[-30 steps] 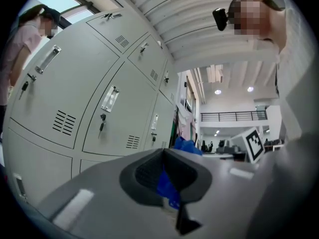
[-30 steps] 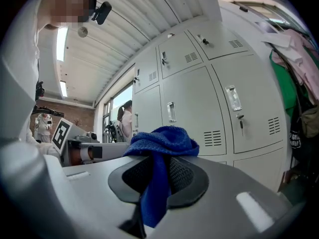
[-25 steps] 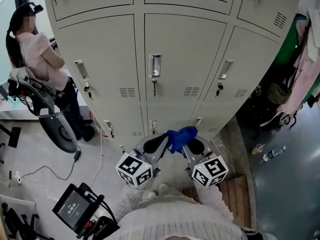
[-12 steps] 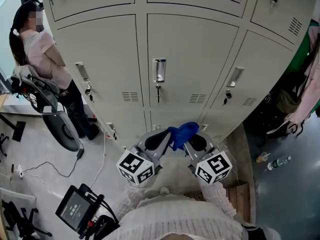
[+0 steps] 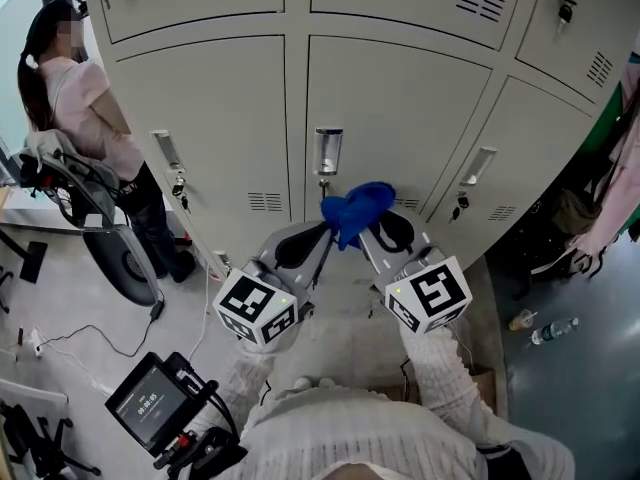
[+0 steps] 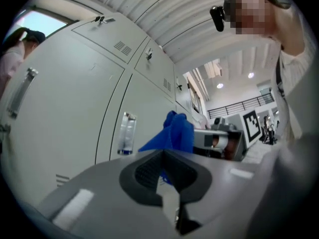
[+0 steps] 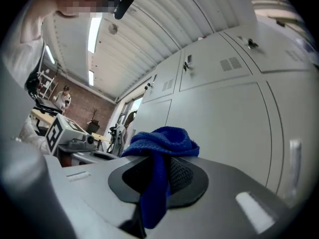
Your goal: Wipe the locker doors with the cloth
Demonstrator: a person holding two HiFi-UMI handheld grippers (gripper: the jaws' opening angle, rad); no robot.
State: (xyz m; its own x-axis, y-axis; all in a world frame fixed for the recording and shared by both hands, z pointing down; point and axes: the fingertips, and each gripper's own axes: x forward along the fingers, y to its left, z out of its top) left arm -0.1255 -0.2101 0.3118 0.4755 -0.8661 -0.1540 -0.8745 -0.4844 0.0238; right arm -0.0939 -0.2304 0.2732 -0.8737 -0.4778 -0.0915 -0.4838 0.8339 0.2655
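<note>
Head view: we've come up from the lower row to the middle locker door [image 5: 400, 118]. Left tool [image 5: 322, 230] and right tool [image 5: 368, 230] are both pinched on the blue cloth [image 5: 355, 208], now just below the handle [image 5: 328, 151]. Wiping this door looks next.

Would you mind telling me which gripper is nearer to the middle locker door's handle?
Left. The left gripper points just below the handle; the right gripper, holding the blue cloth, sits lower right of it.

Industrial hall: grey metal lockers [image 5: 390, 108], corrugated ceiling [image 7: 164, 29], strip lights [image 7: 93, 34].
</note>
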